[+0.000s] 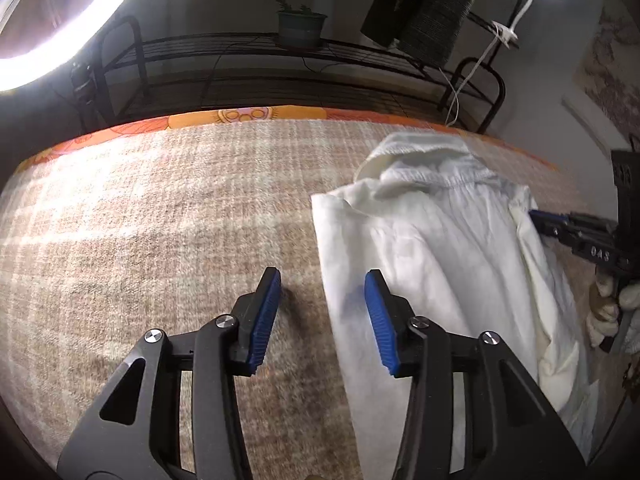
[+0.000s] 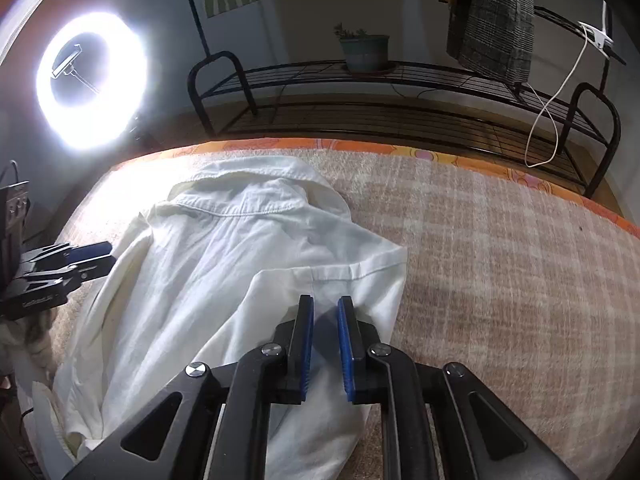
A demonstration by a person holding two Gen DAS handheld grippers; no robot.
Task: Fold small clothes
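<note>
Two hand-held grippers flank the white shirt [image 2: 224, 280], lying near-to-far. Left hand-held gripper [image 1: 324, 316], half open, straddles its left edge; right hand-held gripper [image 2: 325, 340], nearly closed, seems empty.

The right hand-held gripper [image 1: 536, 220] carries white characters on its black body, seemingly "DAS" (the first could be a zero). The left hand-held gripper [image 2: 102, 256] bears a pale side label, too small to read.
</note>
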